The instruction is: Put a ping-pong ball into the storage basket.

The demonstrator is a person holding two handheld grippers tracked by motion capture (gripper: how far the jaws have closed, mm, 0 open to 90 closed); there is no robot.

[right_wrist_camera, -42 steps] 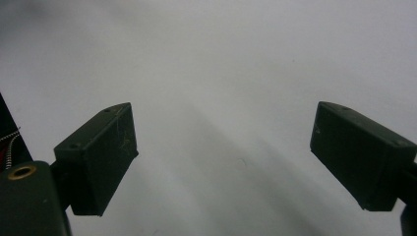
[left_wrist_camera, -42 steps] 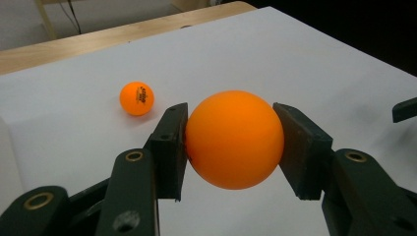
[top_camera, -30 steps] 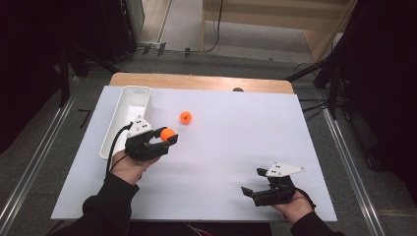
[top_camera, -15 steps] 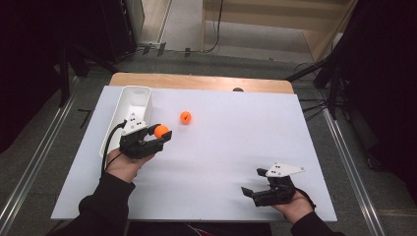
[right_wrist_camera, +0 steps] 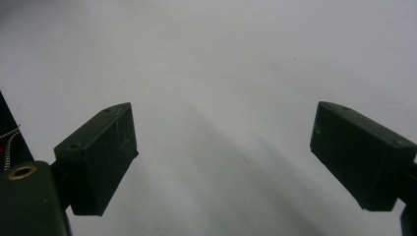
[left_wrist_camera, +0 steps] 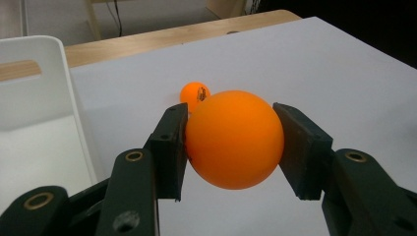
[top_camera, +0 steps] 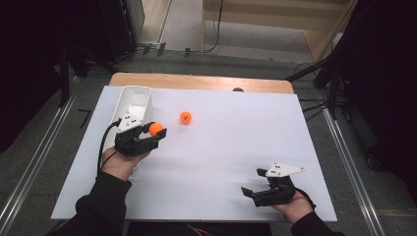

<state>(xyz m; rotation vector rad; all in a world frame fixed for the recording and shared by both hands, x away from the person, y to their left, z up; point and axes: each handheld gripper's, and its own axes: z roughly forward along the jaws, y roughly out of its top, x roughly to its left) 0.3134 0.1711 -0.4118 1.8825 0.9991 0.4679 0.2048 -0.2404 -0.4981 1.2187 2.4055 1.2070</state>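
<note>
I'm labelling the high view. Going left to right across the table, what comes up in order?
White bin → left claw clamping an orange ball → loose orange ball → right claw, open over bare table.

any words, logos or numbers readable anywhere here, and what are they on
No text here can be read.
Second orange ball, lying on the table: a small dark printed mark, too small and blurred to read.
Orange ball held in the left tool: no print on the side that shows.
White bin: no label to be seen.
</note>
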